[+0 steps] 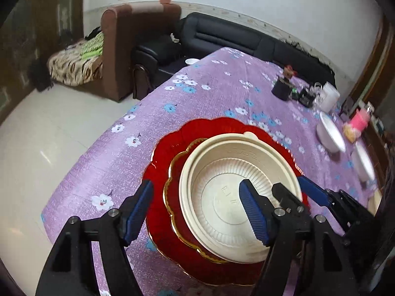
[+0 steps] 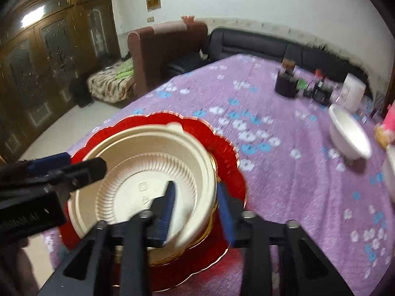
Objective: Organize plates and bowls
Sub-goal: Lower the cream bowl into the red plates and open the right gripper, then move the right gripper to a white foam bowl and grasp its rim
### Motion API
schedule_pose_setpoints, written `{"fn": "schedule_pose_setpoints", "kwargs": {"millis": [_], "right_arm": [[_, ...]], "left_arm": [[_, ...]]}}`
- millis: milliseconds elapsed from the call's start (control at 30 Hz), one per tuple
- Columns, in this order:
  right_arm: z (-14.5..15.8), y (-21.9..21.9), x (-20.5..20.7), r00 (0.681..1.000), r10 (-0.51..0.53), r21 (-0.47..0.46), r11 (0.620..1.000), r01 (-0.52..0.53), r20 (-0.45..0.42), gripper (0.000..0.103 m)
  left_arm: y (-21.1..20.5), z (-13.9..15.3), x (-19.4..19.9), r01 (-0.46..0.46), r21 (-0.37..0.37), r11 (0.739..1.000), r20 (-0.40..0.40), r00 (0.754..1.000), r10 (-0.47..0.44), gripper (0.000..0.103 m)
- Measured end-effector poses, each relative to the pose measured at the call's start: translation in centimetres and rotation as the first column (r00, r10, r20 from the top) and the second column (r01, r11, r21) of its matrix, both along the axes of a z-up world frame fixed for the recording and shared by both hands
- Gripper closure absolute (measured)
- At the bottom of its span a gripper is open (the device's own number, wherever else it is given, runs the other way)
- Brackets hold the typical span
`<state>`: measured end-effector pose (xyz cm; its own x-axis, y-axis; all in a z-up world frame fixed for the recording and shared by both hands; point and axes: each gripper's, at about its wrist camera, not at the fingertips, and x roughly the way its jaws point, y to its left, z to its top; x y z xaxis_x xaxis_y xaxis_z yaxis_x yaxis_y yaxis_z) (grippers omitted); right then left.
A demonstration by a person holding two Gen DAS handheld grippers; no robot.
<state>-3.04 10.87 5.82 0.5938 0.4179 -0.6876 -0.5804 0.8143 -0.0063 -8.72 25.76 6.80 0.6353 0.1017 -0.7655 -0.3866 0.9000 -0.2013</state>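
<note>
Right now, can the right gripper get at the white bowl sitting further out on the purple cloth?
Probably yes. The right gripper straddles the cream bowl's rim, jaws open, so it looks free to lift away. Only bare tablecloth lies between it and the white bowl.

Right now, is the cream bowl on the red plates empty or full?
Empty. The cream bowl shows its bare ribbed bottom; only the gripper fingers reach over it.

My left hand-held gripper (image 1: 195, 206) is spread wide, fingers well apart. My right hand-held gripper (image 2: 196, 212) is parted too, narrower. Both point forward and down, side by side.
</note>
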Motion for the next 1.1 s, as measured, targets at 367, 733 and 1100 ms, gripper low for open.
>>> {"fn": "schedule_pose_setpoints", "kwargs": {"millis": [367, 733, 1100], "right_arm": [[3.0, -4.4, -1.7, 0.983, -0.143, 0.058, 0.989, 0.137, 0.113, 0.039], [1.2, -10.3, -1.0, 0.964, -0.266, 0.26, 0.929, 0.264, -0.029, 0.039], [2.0, -16.5, 2.3, 0.942, -0.333, 0.231, 0.914, 0.334, -0.046, 0.039]], "left_arm": [[-1.8, 3.2, -3.1, -0.108, 0.073, 0.991, 0.109, 0.989, 0.1, 0.028], [-8.3, 0.9, -1.3, 0.117, 0.004, 0.993, 0.198, 0.973, -0.116, 0.024], [-12.8, 6.0, -2.9, 0.243, 0.131, 0.961, 0.218, 0.939, -0.267, 0.016]]}}
